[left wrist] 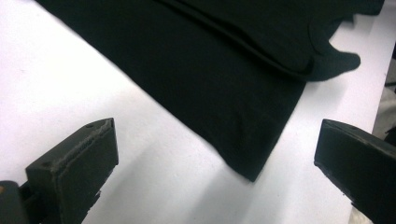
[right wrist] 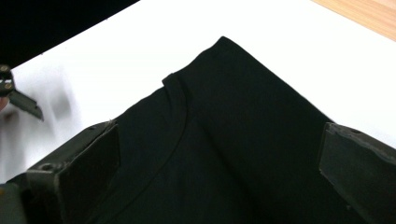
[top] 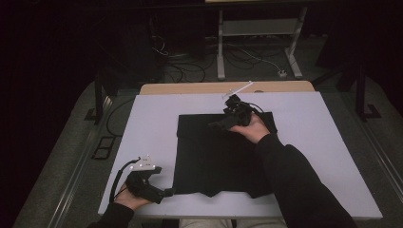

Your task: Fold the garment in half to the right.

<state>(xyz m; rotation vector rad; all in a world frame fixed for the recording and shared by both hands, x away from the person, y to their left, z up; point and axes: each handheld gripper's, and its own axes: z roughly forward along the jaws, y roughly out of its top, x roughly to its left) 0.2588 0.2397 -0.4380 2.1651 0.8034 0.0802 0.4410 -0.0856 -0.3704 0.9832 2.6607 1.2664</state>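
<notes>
Overhead, the high view lays out the whole scene: a black garment lies spread flat on a white board that covers the table, whose wooden edge shows beyond the board's far side. The left gripper sits at the near left of the board, its tips just beside the garment's near left corner. The right gripper hovers over the far part of the cloth, the person's dark sleeve crossing the garment's right half. From this height the spread of either gripper's jaws is hard to judge.

Closer in, the left gripper view settles that for its own tool: the left gripper has its jaws standing wide apart with nothing between them but white board, and the garment's corner pointing into the gap without touching either jaw. That view also shows a seam running along the cloth and a small tab of fabric sticking out over the board, a detail lost from above.

Likewise, the right gripper view shows the right gripper spread wide and released, both jaws poised over the dark cloth. Between them lies a curved neckline seam and a folded far corner against the white board. A bit of the other gripper peeks in at the left edge.
</notes>
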